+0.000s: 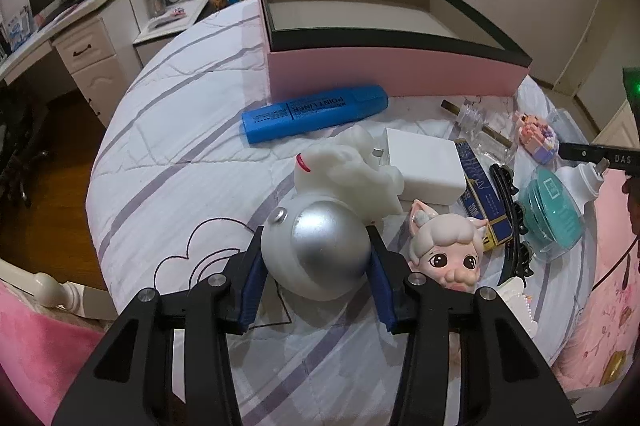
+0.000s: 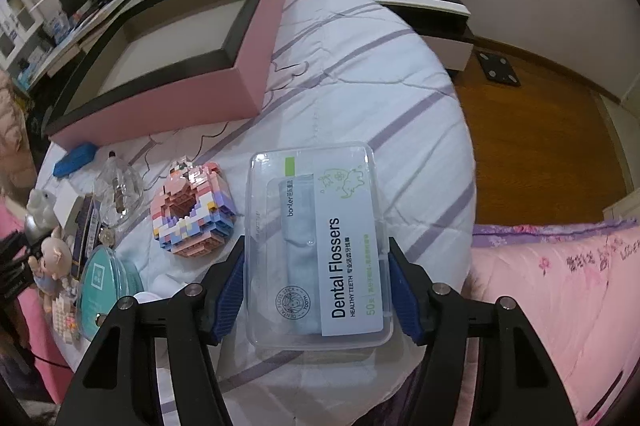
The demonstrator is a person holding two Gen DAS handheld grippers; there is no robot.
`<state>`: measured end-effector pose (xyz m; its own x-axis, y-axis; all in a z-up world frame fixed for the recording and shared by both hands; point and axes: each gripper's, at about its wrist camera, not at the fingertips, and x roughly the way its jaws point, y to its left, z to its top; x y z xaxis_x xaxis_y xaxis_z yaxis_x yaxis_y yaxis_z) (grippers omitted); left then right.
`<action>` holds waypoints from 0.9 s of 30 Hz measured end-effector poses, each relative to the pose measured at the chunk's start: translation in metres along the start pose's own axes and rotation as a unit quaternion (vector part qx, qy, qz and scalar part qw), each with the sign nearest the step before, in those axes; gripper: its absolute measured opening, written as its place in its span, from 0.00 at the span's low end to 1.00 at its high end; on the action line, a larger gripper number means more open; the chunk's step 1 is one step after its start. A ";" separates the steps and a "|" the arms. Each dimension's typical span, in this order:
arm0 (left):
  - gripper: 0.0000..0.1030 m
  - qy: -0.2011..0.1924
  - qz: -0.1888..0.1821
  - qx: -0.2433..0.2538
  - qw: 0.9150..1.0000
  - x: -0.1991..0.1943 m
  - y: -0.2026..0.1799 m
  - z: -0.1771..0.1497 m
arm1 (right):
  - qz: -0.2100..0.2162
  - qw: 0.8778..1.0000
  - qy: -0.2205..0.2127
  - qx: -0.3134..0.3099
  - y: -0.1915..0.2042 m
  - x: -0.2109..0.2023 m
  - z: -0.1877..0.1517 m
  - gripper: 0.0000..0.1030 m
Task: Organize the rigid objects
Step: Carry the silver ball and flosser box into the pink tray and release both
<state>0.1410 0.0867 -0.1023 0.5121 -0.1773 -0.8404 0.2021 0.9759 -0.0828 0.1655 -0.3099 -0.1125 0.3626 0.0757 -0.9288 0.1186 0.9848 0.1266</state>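
Left wrist: my left claw (image 1: pixel 316 266) is clamped on the silver ball (image 1: pixel 320 250), near the doll (image 1: pixel 448 250); pink box (image 1: pixel 392 73) sits far. Right wrist: my right claw (image 2: pixel 318 286) clamps the floss case (image 2: pixel 316 242), brick toy (image 2: pixel 192 209) left.

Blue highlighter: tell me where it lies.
In the left wrist view, the blue highlighter lies on the bedspread just before the pink box, beyond the white figurine.

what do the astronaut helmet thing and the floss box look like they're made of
Astronaut helmet figure: looks like hard plastic, a matte white shell with a metallic silver visor showing a soft highlight. Dental flossers box: clear glossy rigid plastic, since its contents show through, with a printed paper label.
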 end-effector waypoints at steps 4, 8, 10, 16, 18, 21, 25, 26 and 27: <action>0.45 -0.016 -0.003 0.004 1.000 -0.005 -0.002 0.001 | 0.045 0.999 -0.020 0.013 0.002 -0.016 -0.005 0.62; 0.45 -0.037 0.000 0.004 0.999 -0.012 -0.004 0.006 | 0.032 0.998 -0.045 0.008 0.010 -0.030 -0.008 0.62; 0.45 -0.050 0.003 -0.001 0.999 -0.017 -0.003 0.008 | 0.045 0.997 -0.056 0.019 0.011 -0.037 -0.010 0.62; 0.45 -0.097 0.018 -0.007 0.995 -0.039 -0.007 0.015 | 0.040 0.994 -0.105 0.015 0.026 -0.064 -0.009 0.62; 0.45 -0.119 0.029 -0.012 0.992 -0.051 -0.010 0.019 | 0.046 0.991 -0.125 0.011 0.033 -0.076 -0.010 0.62; 0.45 -0.146 0.045 -0.018 0.988 -0.068 -0.014 0.023 | 0.035 0.986 -0.162 -0.004 0.047 -0.096 -0.015 0.62; 0.45 -0.191 0.061 -0.021 0.979 -0.096 -0.022 0.025 | 0.031 0.977 -0.212 -0.011 0.066 -0.121 -0.026 0.62; 0.45 -0.204 0.066 -0.021 0.977 -0.105 -0.024 0.025 | 0.029 0.974 -0.225 -0.014 0.070 -0.128 -0.030 0.62; 0.45 -0.215 0.070 -0.021 0.974 -0.112 -0.027 0.025 | 0.027 0.971 -0.237 -0.016 0.073 -0.133 -0.032 0.62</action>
<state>0.0990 0.0766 0.0076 0.8366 -0.0709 -0.5431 0.0760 0.9970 -0.0131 0.0964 -0.2430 0.0095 0.7538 0.0548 -0.6548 0.0617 0.9862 0.1535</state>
